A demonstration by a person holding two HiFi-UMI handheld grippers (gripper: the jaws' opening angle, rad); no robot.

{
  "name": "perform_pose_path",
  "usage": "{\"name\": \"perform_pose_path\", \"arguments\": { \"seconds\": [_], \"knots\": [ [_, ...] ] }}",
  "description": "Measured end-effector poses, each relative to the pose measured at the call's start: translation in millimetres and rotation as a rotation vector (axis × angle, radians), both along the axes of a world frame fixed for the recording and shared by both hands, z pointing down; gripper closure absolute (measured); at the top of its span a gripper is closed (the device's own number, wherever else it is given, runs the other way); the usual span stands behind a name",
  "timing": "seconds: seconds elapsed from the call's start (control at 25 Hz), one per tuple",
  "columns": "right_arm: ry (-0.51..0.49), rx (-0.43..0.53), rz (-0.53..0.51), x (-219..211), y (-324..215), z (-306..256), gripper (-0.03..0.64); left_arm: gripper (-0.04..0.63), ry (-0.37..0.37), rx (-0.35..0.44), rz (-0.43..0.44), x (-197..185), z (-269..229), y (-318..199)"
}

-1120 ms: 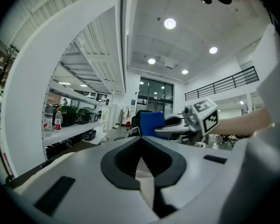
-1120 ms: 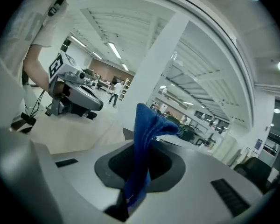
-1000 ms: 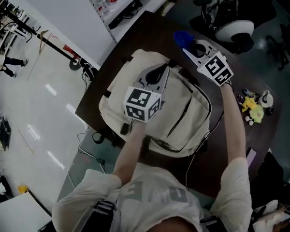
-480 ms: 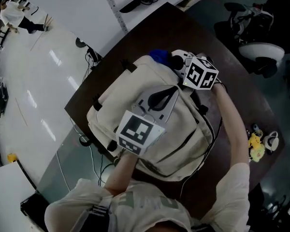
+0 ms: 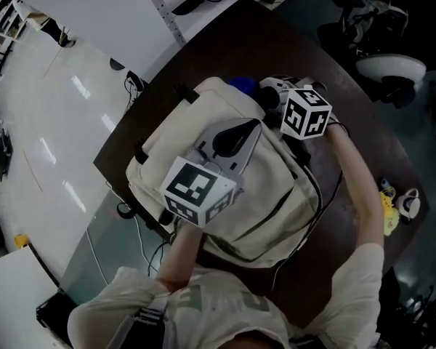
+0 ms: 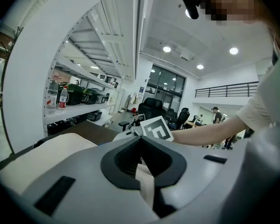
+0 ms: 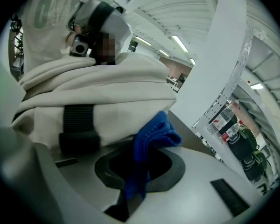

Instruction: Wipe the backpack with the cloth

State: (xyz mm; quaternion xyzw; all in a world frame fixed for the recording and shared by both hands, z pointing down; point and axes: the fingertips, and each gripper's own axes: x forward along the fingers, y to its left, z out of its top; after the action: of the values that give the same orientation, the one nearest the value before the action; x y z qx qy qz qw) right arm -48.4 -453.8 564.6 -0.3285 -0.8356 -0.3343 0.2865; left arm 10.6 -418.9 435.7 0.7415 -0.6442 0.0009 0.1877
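Partly hidden by the right tongs (image 5: 269, 97), the cloth (image 5: 241, 84) meets the backpack (image 5: 171, 138).

Head view steeply down over backpack (image 5: 167, 144); gripper views close, low, facing each other; all share backpack.

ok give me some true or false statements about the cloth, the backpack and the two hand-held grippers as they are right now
1. The blue cloth is pinched in the right hand-held gripper. True.
2. The backpack is black. False: it is cream, with black straps.
3. The backpack lies on the floor. False: it lies on a dark table.
4. The left hand-held gripper is open and empty. False: a cream strip, seemingly part of the backpack, sits between its jaws.
5. The cloth is at the backpack's far end, away from the person. True.
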Motion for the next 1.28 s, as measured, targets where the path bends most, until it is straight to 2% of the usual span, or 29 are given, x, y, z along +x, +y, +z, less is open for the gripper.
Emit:
{"name": "perform_pose_path", "arguments": {
  "seconds": [0.28, 0.56, 0.76, 1.04, 1.28],
  "knots": [
    [0.031, -0.056, 0.07, 51, 6, 9, 0.578, 0.592, -0.065, 0.006, -0.016, 6, -4, -2],
    [0.02, -0.123, 0.155, 84, 14, 11, 0.578, 0.592, -0.085, 0.051, 0.028, 25, -26, -1],
    [-0.016, -0.18, 0.233, 97, 13, 7, 0.578, 0.592, -0.025, 0.111, 0.105, 50, -53, 0],
    [-0.002, -0.193, 0.264, 135, 16, 7, 0.578, 0.592, -0.006, 0.079, 0.164, 82, -37, -7],
    [0.069, -0.197, 0.266, 175, 26, 22, 0.578, 0.592, -0.003, 0.061, 0.175, 91, -27, -11]
  ]
}}
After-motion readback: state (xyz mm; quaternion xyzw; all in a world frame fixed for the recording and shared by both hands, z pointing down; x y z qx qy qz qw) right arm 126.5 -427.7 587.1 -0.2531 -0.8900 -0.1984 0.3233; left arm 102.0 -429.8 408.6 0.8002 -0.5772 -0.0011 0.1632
